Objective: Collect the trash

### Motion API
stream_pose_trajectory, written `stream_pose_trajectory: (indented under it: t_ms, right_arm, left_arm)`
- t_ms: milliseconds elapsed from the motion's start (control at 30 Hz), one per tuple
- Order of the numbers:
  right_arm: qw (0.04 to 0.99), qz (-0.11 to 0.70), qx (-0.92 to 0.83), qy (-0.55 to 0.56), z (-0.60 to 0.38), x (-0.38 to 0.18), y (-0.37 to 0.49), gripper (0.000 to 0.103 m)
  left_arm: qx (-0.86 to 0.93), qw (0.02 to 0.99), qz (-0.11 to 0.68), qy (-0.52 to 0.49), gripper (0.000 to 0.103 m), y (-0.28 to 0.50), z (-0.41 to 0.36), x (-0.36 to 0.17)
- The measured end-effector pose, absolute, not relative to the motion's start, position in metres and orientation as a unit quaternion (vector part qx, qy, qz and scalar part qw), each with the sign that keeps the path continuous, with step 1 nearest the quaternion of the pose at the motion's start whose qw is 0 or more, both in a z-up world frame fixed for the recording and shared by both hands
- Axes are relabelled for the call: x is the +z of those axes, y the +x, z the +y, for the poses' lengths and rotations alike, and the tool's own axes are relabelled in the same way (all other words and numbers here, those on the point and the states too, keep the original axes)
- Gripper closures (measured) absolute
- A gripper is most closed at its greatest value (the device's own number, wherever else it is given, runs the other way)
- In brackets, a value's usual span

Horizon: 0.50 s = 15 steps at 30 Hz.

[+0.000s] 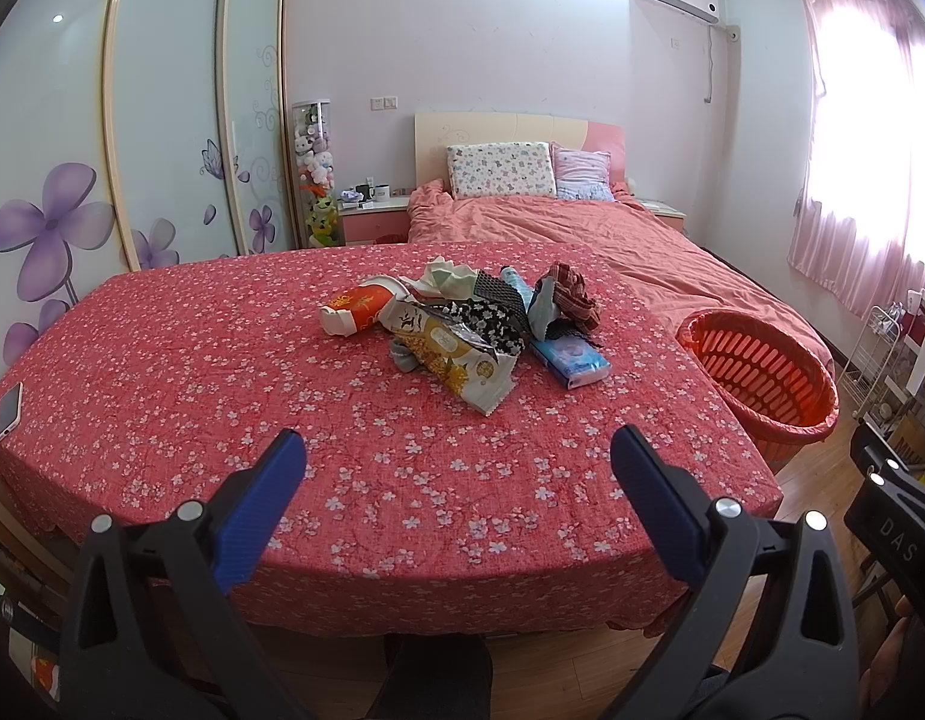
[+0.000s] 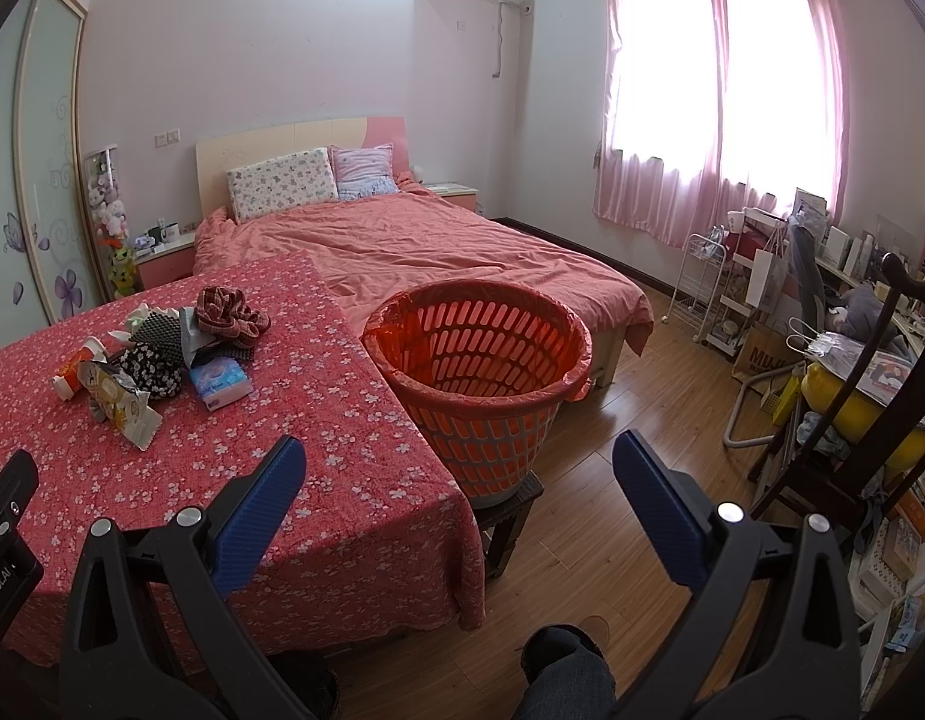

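A pile of trash lies on the red flowered tablecloth: a red-and-white cup, a crumpled yellow snack wrapper, a blue tissue pack, black patterned bits and a red checked cloth. The pile also shows in the right wrist view. An orange basket lined with a red bag stands on a stool right of the table. My left gripper is open and empty over the near table edge. My right gripper is open and empty, near the basket.
A white phone lies at the table's left edge. A bed with a pink cover stands behind the table. A wire rack, a dark wooden chair and clutter fill the right side. My shoe is on the wood floor.
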State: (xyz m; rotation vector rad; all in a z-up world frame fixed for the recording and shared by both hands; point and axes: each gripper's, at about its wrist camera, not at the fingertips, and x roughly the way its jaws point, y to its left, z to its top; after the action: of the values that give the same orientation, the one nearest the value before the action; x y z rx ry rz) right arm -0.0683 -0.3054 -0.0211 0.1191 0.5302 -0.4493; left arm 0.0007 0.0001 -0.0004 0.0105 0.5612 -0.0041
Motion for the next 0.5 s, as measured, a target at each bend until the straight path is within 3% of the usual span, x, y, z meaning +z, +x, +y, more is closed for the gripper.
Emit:
stream_pose_trajectory:
  t_ms: [500]
  right_arm:
    - [0.938, 0.26, -0.22, 0.058, -0.3045, -0.0215, -0.0685, 0.002]
  left_arm:
    - [-0.002, 0.961, 0.277, 0.005, 0.004, 0.0017, 0.0005, 0.0012]
